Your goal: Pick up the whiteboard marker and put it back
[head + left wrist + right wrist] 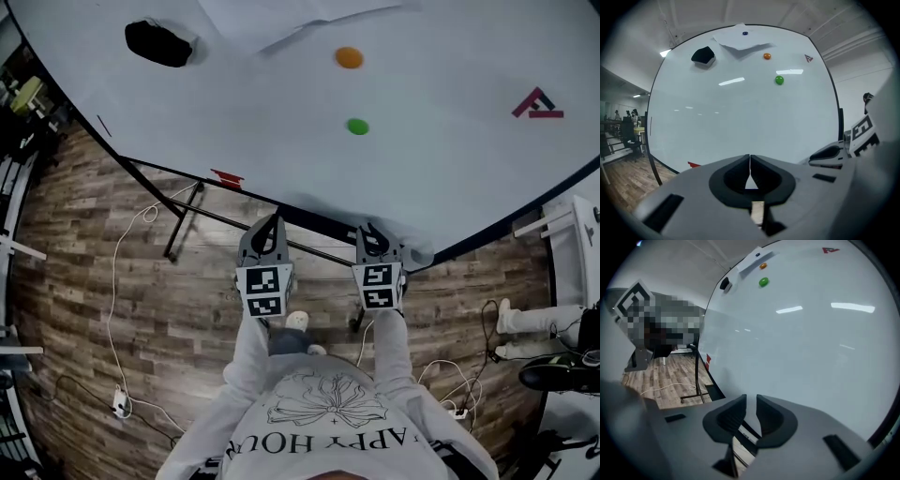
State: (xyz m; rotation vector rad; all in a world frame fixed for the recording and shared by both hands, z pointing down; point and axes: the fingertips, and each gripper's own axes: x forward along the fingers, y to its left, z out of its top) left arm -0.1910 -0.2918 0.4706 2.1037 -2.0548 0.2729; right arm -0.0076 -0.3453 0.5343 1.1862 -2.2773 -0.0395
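Observation:
A big whiteboard [422, 159] fills the upper part of the head view. A small red object [227, 178] sits at its lower edge; it shows again in the left gripper view [693, 164] and in the right gripper view [708, 361], too small to tell whether it is the marker. My left gripper [272, 225] hovers just below the board's edge, its jaws [750, 161] shut with tips touching and nothing between them. My right gripper [378, 236] is beside it, jaws [751, 401] a narrow gap apart and empty.
On the board are a black eraser [159, 43], an orange magnet [349, 57], a green magnet [357, 126], a paper sheet [281, 19] and a red logo [537, 105]. Below, the stand's legs [183, 220] and cables [117, 281] cross the wood floor. Another person's feet [525, 319] stand at right.

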